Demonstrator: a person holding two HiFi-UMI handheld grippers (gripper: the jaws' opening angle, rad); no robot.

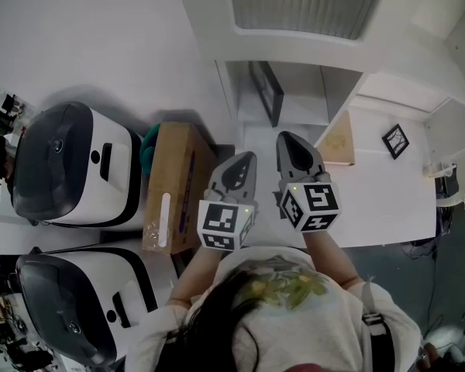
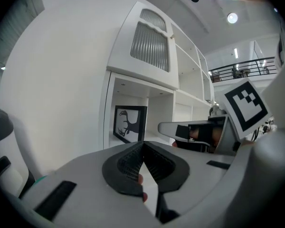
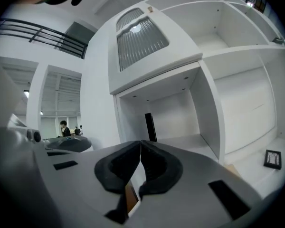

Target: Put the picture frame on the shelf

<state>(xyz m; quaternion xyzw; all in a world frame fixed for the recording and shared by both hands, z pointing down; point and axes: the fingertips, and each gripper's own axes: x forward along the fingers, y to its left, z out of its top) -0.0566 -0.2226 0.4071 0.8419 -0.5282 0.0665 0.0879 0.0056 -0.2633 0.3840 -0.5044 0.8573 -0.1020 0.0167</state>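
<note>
The black picture frame (image 1: 267,91) with a deer silhouette stands upright in the lower left compartment of the white shelf unit (image 1: 294,49), leaning toward its left wall. The left gripper view shows its face (image 2: 129,123); the right gripper view shows it edge-on (image 3: 150,126). My left gripper (image 1: 248,158) and right gripper (image 1: 287,138) hover side by side in front of that compartment, clear of the frame. Both are shut, with pads meeting and nothing between them, as their own views show for the left gripper (image 2: 142,156) and the right gripper (image 3: 140,148).
A small black frame (image 1: 395,140) and a tan board (image 1: 337,140) lie on the shelf's lower ledge to the right. A cardboard box (image 1: 174,184) stands left of the shelf. Two white and black machines (image 1: 70,165) sit further left.
</note>
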